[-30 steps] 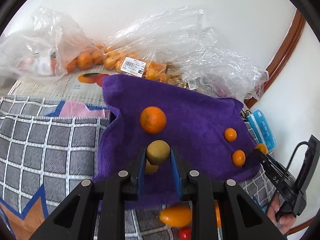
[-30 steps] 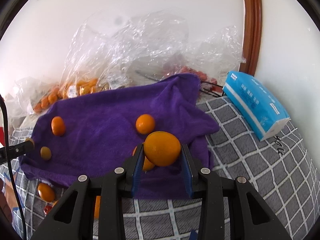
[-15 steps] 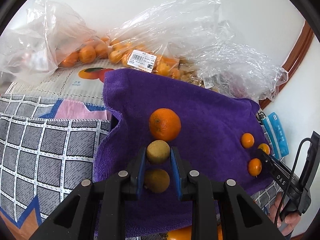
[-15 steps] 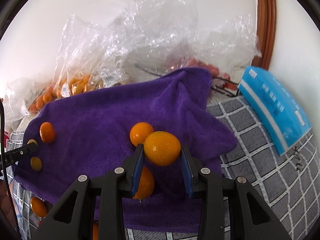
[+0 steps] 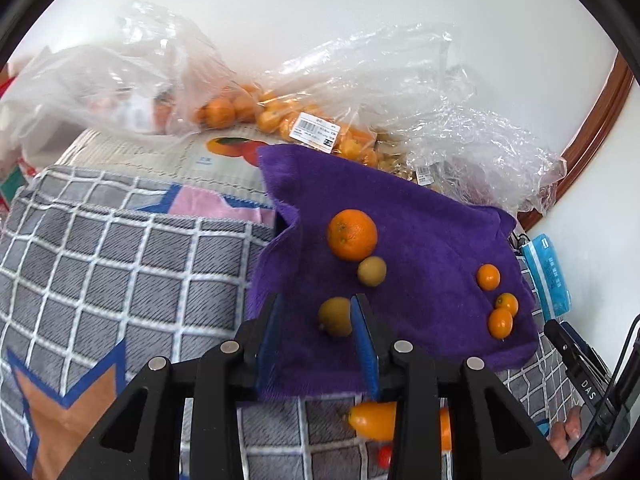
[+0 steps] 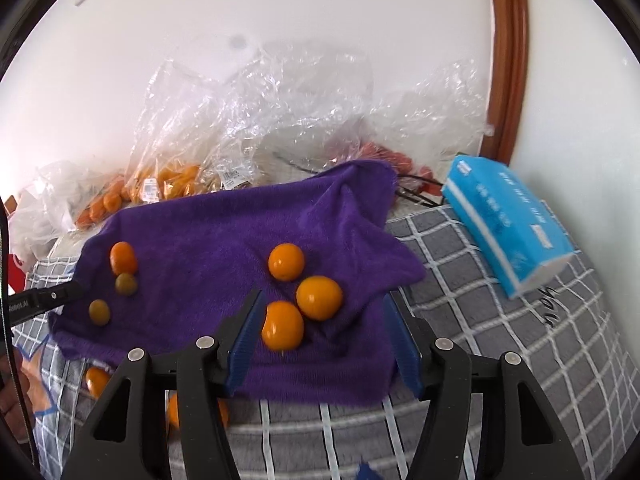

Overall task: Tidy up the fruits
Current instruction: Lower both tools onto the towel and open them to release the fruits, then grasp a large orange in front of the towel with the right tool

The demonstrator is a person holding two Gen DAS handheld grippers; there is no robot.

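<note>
In the left wrist view, the left tool (image 5: 316,322) hangs over the near edge of a purple towel (image 5: 420,240) spread on a grey checked blanket (image 5: 120,264); its jaws are opening and grip nothing, though one brown-green fruit (image 5: 335,317) lies on the cloth between the blue pads (image 5: 267,328), close against the right one. Counted on the towel here: one large orange (image 5: 352,234), two brown-green fruits, the second (image 5: 371,271) just below and touching the orange, and three small oranges (image 5: 488,277) clustered toward the towel's right edge. One oval orange fruit (image 5: 374,420) and a small red one (image 5: 385,456) lie on the blanket off the towel's near edge, partly hidden by the tool. Clear plastic bags (image 5: 360,92) holding more oranges are piled along the far edge against the wall. In the right wrist view, the right tool (image 6: 324,336) is released, jaws opening wide over the towel's near right part, with two small oranges on the cloth between them, untouched by the pads; a third sits just beyond. Toward the towel's left edge lie the large orange and two brown-green fruits, with the tip of the left tool beside them. One blue tissue pack (image 6: 508,220) rests on the blanket at the right edge, and two orange fruits (image 6: 97,381) show on the blanket below the towel's near left corner.
</note>
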